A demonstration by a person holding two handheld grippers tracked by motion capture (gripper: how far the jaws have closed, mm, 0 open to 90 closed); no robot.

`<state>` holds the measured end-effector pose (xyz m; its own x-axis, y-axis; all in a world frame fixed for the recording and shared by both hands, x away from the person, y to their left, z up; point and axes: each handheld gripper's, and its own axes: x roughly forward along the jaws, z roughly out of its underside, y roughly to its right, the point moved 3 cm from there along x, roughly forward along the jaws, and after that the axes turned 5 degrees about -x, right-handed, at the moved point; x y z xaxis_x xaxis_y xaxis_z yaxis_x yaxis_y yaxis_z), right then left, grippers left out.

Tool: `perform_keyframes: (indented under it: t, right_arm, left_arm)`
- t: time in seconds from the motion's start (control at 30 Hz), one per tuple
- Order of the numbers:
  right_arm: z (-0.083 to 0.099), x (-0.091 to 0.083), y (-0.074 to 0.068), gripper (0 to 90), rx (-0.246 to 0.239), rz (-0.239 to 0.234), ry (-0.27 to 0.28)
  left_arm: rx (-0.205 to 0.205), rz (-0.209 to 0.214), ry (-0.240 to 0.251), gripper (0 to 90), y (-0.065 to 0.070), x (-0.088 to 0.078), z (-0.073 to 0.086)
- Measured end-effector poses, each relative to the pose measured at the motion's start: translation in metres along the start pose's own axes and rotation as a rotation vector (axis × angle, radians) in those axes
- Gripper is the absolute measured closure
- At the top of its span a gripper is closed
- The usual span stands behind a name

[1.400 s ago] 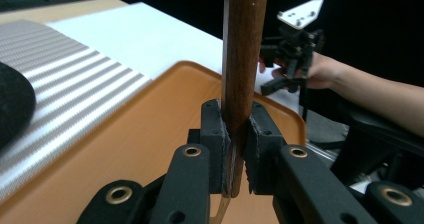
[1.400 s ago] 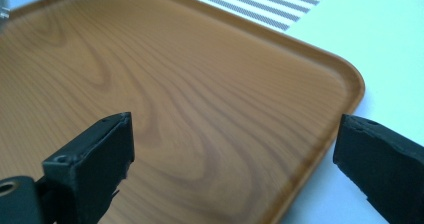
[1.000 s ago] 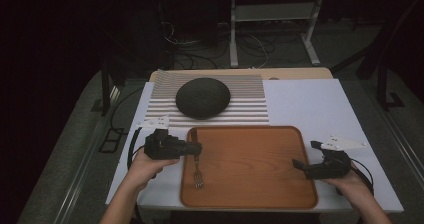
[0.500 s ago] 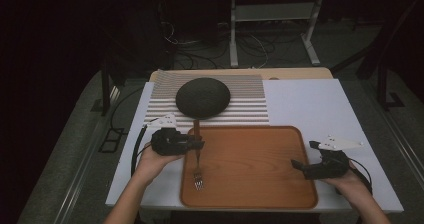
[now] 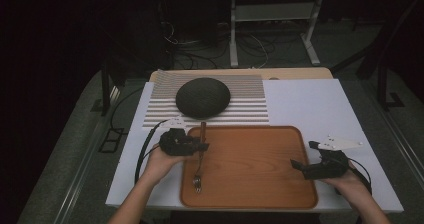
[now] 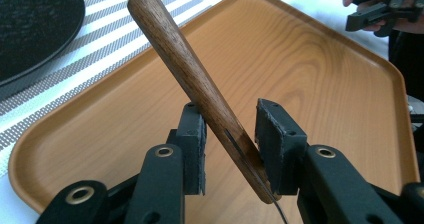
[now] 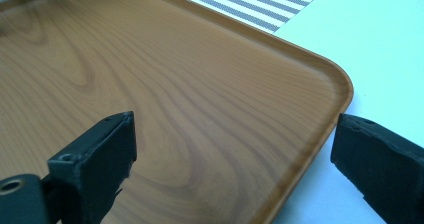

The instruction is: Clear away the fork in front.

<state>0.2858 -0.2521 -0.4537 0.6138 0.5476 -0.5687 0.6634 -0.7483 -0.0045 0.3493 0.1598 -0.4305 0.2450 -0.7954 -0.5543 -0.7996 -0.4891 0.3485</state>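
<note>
Over wooden tray (image 5: 260, 169), fork (image 5: 200, 154) between left gripper (image 6: 230, 149) jaws (handle tilted).

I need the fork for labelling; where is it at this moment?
In the high view the fork is over the left part of the wooden tray, its wooden handle between the left gripper's jaws, just below the dark plate.

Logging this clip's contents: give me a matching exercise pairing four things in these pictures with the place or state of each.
Things:
1. wooden-handled fork
2. dark round woven bowl
3. brown rectangular wooden tray
4. right gripper

Places or states:
A. on the grey-and-white striped mat
B. open, by the tray's right edge
C. between the jaws of the left gripper
D. on the white table, nearest the person

Pairs: 1-C, 2-A, 3-D, 4-B
</note>
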Motion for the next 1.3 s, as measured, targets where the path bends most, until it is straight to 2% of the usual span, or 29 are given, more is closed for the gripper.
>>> perform_keyframes:
  t: [0.07,0.17,0.3,0.67,1.03,1.13,1.3]
  right_arm:
    - [0.0,0.0,0.0,4.4,-0.001,0.002,-0.002]
    - [0.001,0.0,0.001,4.7,-0.004,0.004,-0.006]
    - [0.001,-0.001,0.001,4.7,-0.004,0.006,-0.004]
    - [0.001,-0.001,0.001,4.9,-0.009,0.008,-0.008]
    - [0.001,-0.001,0.001,4.9,-0.01,0.011,-0.008]
    - [0.001,-0.001,0.001,4.9,-0.009,0.011,-0.009]
    - [0.001,-0.001,0.001,4.9,-0.009,0.01,-0.008]
  left_arm:
    - [-0.005,0.0,-0.017,64.8,-0.001,0.004,0.002]
    - [0.004,0.002,-0.077,67.0,0.001,0.015,0.009]
    - [0.003,0.011,-0.114,70.5,0.002,0.022,0.013]
    - [0.015,0.0,-0.173,69.9,0.003,0.035,0.019]
    - [0.018,-0.002,-0.173,68.9,0.003,0.036,0.02]
    - [0.015,-0.009,-0.168,64.6,0.002,0.036,0.019]
    - [0.013,-0.012,-0.158,64.5,0.002,0.034,0.018]
